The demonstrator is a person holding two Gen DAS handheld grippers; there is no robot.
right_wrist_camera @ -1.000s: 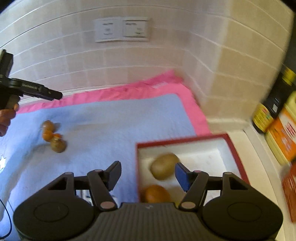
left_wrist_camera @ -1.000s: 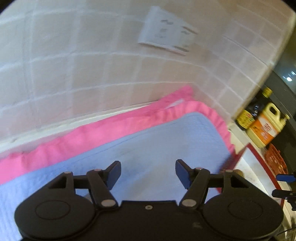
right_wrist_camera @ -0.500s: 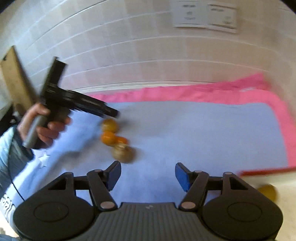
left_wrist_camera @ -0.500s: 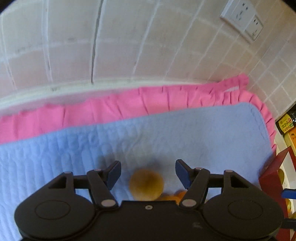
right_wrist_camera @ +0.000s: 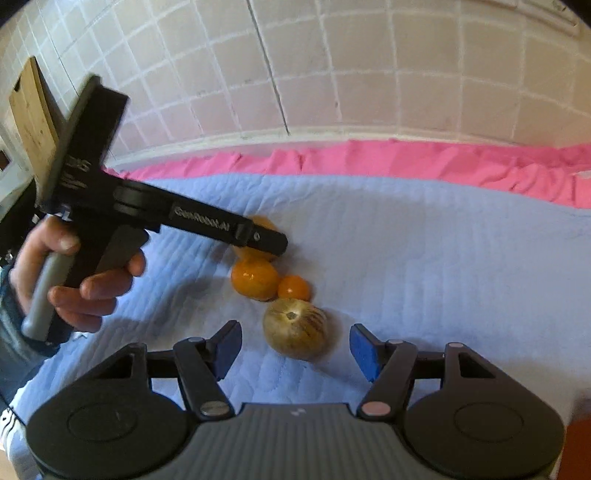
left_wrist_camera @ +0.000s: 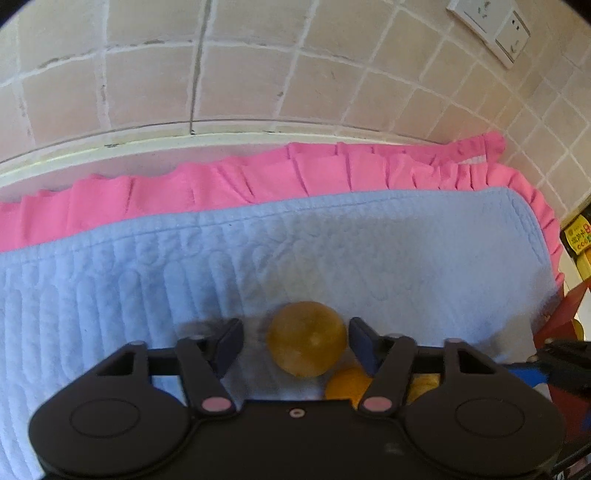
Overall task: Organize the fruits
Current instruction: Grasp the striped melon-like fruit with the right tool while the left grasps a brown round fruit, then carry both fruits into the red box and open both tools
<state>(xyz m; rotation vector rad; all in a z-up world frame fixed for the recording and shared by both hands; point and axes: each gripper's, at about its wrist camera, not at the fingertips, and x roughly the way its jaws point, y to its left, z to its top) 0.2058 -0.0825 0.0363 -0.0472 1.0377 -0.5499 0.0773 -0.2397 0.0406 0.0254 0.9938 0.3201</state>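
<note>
Several fruits lie in a cluster on the blue quilted mat (right_wrist_camera: 424, 258). In the left wrist view my left gripper (left_wrist_camera: 295, 341) is open around a round yellow-orange fruit (left_wrist_camera: 306, 338), with an orange (left_wrist_camera: 345, 384) just behind the right finger. In the right wrist view my right gripper (right_wrist_camera: 295, 345) is open with a striped tan fruit (right_wrist_camera: 295, 334) between its fingertips. Beyond it lie an orange (right_wrist_camera: 254, 277) and a small orange (right_wrist_camera: 294, 288). The left gripper (right_wrist_camera: 269, 240) reaches in from the left over the yellow-orange fruit (right_wrist_camera: 264, 223).
The mat has a pink frill (left_wrist_camera: 258, 177) along the tiled wall (left_wrist_camera: 258, 74). A red box edge (left_wrist_camera: 565, 306) and a yellow-labelled bottle (left_wrist_camera: 580, 236) show at the far right. A wooden board (right_wrist_camera: 31, 118) leans at the left wall. A wall socket (left_wrist_camera: 491, 26) is up right.
My left gripper has swung left and down onto the fruit cluster, bringing the yellow-orange fruit between its fingers. My right gripper has swung left from the red box toward the striped fruit.
</note>
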